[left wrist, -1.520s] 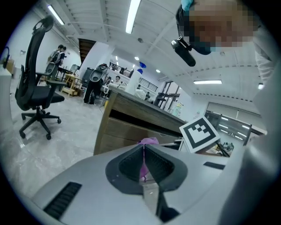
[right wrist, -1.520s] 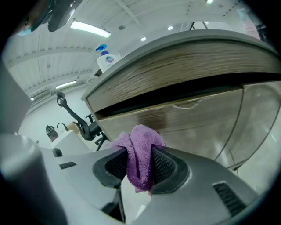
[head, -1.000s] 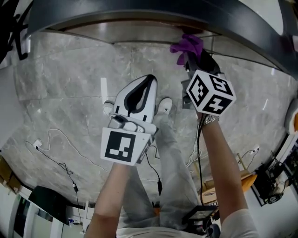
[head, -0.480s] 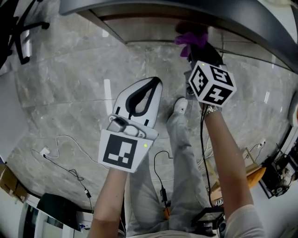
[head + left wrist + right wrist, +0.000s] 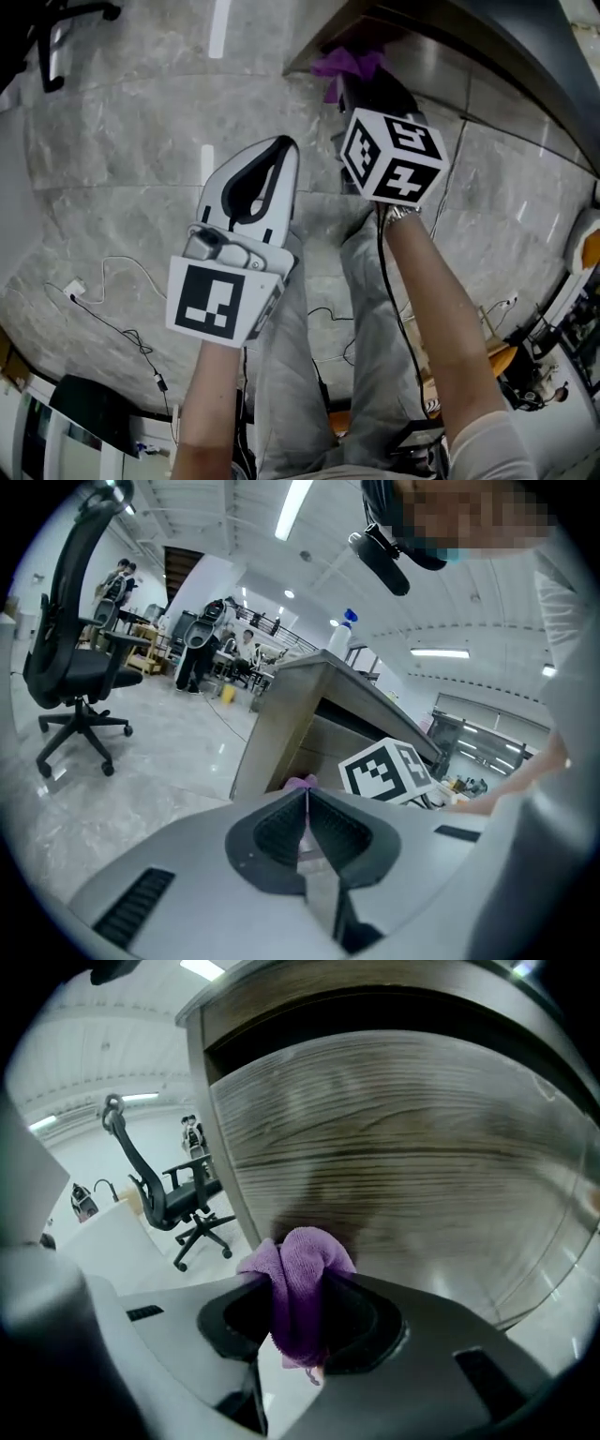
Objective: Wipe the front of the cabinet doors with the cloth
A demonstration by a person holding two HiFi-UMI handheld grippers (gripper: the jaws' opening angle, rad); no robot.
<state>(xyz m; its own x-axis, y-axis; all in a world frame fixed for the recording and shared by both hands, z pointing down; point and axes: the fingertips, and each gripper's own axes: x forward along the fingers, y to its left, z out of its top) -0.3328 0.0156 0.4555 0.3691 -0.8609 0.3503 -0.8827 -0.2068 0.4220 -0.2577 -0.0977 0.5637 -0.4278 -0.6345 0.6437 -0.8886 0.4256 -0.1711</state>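
Right gripper (image 5: 300, 1290) clamps fuzzy purple cloth (image 5: 306, 1249) | facing wood-grain cabinet door (image 5: 403, 1147)

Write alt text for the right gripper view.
The right gripper is shut on a purple cloth, held close in front of a wood-grain cabinet door. A black office chair stands in the background at left.

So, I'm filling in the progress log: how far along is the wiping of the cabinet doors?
Done: the purple cloth is picked up and clamped in the right gripper. In hand: the cloth is held close to the wood-grain cabinet door; contact can't be confirmed. Left: the wiping itself, since no wiped patch shows on the door. The left gripper is shut and empty.
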